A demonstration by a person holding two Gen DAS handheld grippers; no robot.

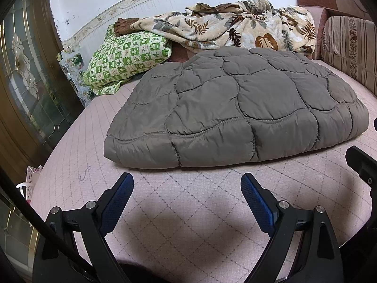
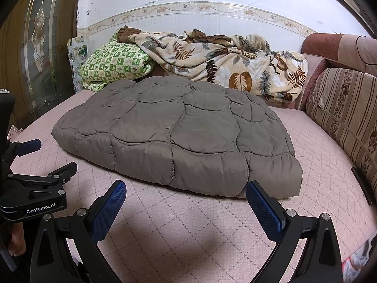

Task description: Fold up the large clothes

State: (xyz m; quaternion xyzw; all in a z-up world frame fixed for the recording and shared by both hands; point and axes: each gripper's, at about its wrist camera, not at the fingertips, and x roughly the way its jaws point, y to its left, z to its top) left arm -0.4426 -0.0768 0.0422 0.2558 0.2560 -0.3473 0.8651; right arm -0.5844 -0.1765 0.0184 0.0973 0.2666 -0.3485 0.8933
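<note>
Grey quilted garment is lying folded mid-frame on the pink mattress. Left gripper and right gripper are hovering spread wide, empty, below its near edge; the grip should be taking both lower corners evenly.

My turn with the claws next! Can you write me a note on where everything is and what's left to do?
Left claw: open, empty, above the pink quilted mattress, just short of the coat's near edge.
Right claw: open, empty, also just in front of the near edge.
Grey quilted puffer coat: lies in the middle of the mattress as a thick padded bundle; it looks folded already, but the layers underneath cannot be seen.
Behind it: a green checked quilt and a leaf-print blanket, both crumpled by the wall.
Left to do: probably check the coat's fold, tidy it if needed.
</note>
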